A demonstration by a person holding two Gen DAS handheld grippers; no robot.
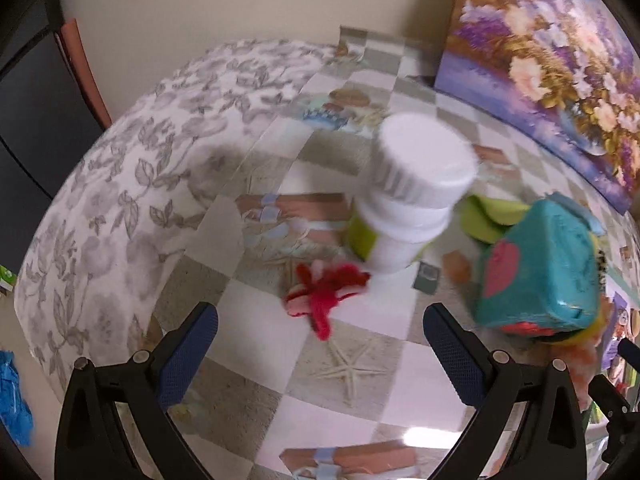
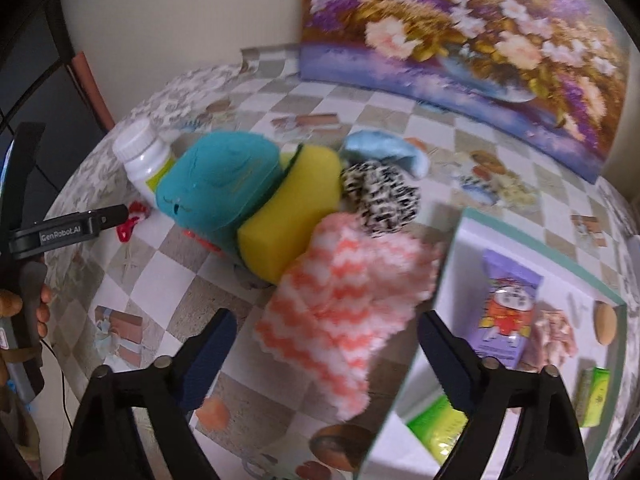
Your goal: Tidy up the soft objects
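A red fuzzy toy (image 1: pixel 326 294) lies on the checkered tablecloth just ahead of my open, empty left gripper (image 1: pixel 320 340). A teal plush cube (image 1: pixel 538 268) sits to its right. In the right wrist view the teal plush (image 2: pixel 218 182) lies in a pile with a yellow sponge (image 2: pixel 290 208), a black-and-white fuzzy ball (image 2: pixel 382 192), a light blue cloth (image 2: pixel 382 148) and a pink-and-white zigzag cloth (image 2: pixel 348 304). My right gripper (image 2: pixel 324 340) is open and empty, with the zigzag cloth between its fingers.
A white bottle (image 1: pixel 412 192) with a green label stands behind the red toy. A white box (image 2: pixel 516 288) at right holds snack packets. A floral painting (image 2: pixel 460 40) leans on the wall. The left gripper (image 2: pixel 80 228) shows at far left.
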